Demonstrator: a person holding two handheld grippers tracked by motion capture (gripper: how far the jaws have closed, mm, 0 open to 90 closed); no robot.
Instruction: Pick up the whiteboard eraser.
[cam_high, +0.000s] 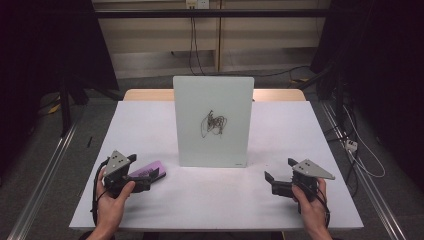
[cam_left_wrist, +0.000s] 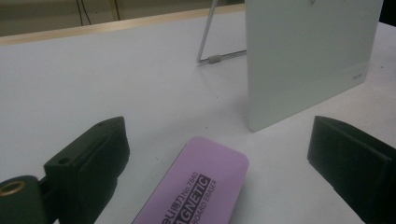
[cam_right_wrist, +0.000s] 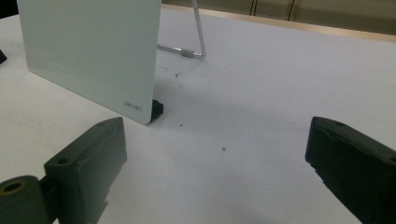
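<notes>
Dim room w/ grey floor (cam_high: 45, 150), beige back wall (cam_high: 150, 37) w/ outlet (cam_high: 197, 4) & hanging cables (cam_high: 193, 40), white table (cam_high: 280, 130) centre.

left gripper (cam_high: 145, 176): black body, blocky black jaws, grey three-cornered plate on top with small dark holes, black cable looping off its rear
right gripper (cam_high: 270, 181): same black build, grey three-cornered plate, black cable by the wrist
jaws, close up: matte black blocks with slanted tips, a screw hole in each, brass-coloured ring at the base
forearms: bare, no sleeves in view
</notes>
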